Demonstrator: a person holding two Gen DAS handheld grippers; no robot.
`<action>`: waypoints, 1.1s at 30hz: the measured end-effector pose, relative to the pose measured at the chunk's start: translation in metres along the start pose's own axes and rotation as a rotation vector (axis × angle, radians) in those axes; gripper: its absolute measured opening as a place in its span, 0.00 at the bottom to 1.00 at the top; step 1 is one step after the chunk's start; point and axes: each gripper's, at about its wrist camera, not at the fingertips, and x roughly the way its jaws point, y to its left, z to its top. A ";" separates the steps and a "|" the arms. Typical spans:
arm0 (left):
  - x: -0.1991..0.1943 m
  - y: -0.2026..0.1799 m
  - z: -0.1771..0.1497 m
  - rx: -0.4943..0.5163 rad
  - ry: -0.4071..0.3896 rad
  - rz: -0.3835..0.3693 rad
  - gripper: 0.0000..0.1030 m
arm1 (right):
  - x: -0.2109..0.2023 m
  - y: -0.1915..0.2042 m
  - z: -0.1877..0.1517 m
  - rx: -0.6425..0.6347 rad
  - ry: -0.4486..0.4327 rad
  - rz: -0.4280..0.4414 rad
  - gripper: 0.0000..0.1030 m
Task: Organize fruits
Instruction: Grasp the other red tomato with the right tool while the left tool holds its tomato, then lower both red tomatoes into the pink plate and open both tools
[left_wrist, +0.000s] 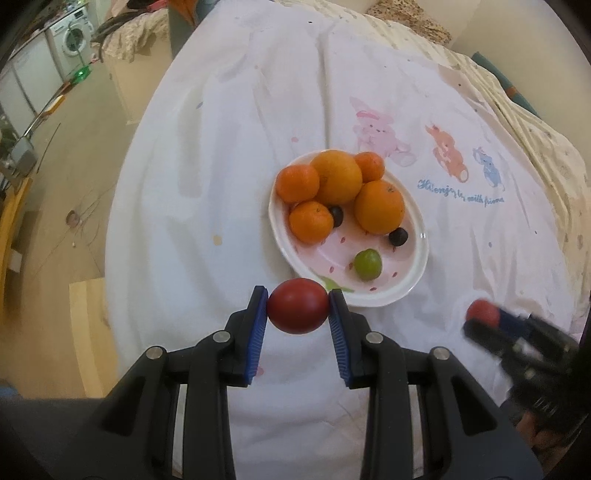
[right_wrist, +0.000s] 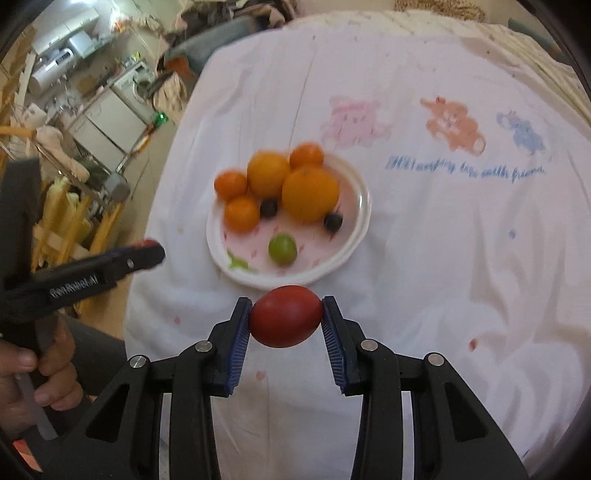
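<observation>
White bedsheet (left_wrist: 229, 155) carries the plate (left_wrist: 419, 254). Left gripper (left_wrist: 297, 312) and right gripper (right_wrist: 285, 316) each clamp a red tomato (left_wrist: 297, 311), poised near the plate's near rim, likely for placing.

I see a deep red tomato (left_wrist: 297, 311) between the blue ribbed pads (left_wrist: 258, 332) of my black left gripper (left_wrist: 297, 314); the right gripper (right_wrist: 285, 316), also black with blue pads, grips a second red tomato (right_wrist: 285, 316). Mid-frame, a white plate (left_wrist: 417, 266) with a pink centre, small red flecks and a green leaf mark carries orange citrus (left_wrist: 338, 178), two dark purple grapes (left_wrist: 398, 236) and one green grape (left_wrist: 368, 263). The white sheet (left_wrist: 221, 166) shows pink, orange and blue cartoon animals (left_wrist: 447, 151) above blue script (left_wrist: 461, 194).
</observation>
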 end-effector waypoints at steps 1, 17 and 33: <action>-0.001 -0.001 0.004 0.005 -0.002 0.000 0.28 | -0.001 -0.001 0.006 -0.001 -0.008 -0.001 0.39; 0.034 -0.021 0.057 0.037 0.054 -0.004 0.28 | 0.029 -0.042 0.074 0.039 -0.014 0.002 0.39; 0.099 -0.033 0.049 0.002 0.233 -0.059 0.28 | 0.100 -0.066 0.087 0.061 0.109 0.032 0.40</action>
